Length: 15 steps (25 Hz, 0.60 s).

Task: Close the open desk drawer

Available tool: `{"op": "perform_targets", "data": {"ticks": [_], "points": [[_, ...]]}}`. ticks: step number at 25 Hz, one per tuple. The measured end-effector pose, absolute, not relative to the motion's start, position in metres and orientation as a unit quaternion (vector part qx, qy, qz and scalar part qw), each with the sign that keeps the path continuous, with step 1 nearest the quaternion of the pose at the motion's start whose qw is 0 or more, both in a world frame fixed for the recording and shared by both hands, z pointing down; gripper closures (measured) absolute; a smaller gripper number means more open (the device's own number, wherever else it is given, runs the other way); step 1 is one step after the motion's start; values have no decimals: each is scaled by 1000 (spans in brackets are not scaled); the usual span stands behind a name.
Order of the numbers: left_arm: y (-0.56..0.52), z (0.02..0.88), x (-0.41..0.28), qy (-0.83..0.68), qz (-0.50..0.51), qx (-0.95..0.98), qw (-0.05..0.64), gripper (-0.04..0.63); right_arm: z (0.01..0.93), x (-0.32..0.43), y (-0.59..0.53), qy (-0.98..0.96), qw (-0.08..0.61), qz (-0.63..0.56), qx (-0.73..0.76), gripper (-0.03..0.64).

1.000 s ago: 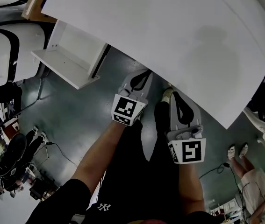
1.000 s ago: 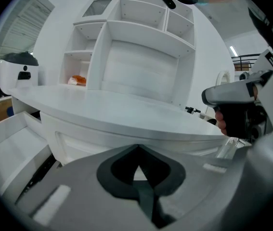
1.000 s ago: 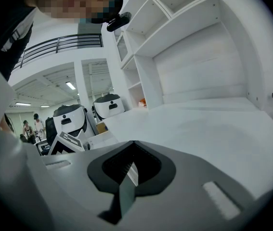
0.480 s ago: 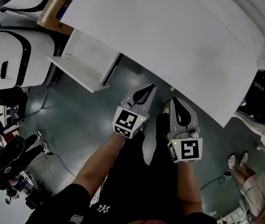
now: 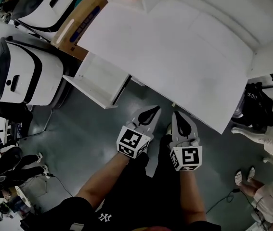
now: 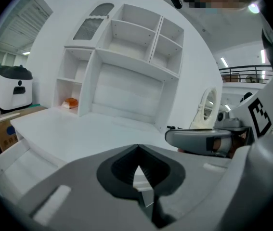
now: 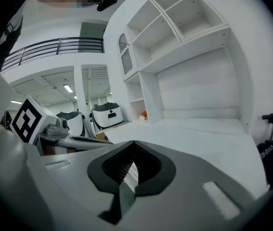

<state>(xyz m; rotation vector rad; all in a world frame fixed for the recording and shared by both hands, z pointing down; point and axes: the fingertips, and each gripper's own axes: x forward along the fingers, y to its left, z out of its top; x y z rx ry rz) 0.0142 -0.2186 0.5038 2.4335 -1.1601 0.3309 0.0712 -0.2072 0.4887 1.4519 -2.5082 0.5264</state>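
Note:
The white desk fills the upper middle of the head view. Its open white drawer sticks out from the desk's left end, over the dark floor. My left gripper hangs below the desk's front edge, right of the drawer and apart from it, shut on nothing. My right gripper is beside it, also shut and empty. In the left gripper view the closed left gripper points over the desk, with the drawer low at the left. The right gripper faces the desktop.
Two white machines and a cardboard box stand left of the drawer. A white shelf unit rises at the desk's back. A black bag and scooter sit at the right end. Another person's feet are at lower right.
The view has drawn back from the desk, so the desk and drawer now sit higher and smaller. Both grippers sit lower, closer together and still shut. The drawer stays open.

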Motion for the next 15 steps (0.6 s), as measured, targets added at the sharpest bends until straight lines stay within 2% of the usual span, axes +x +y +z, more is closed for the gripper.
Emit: {"op": "perform_targets", "data": {"ticks": [15], "points": [[-189, 386, 20, -397, 81, 897, 176, 594, 386, 68, -185, -849, 62, 121, 511, 595]]}}
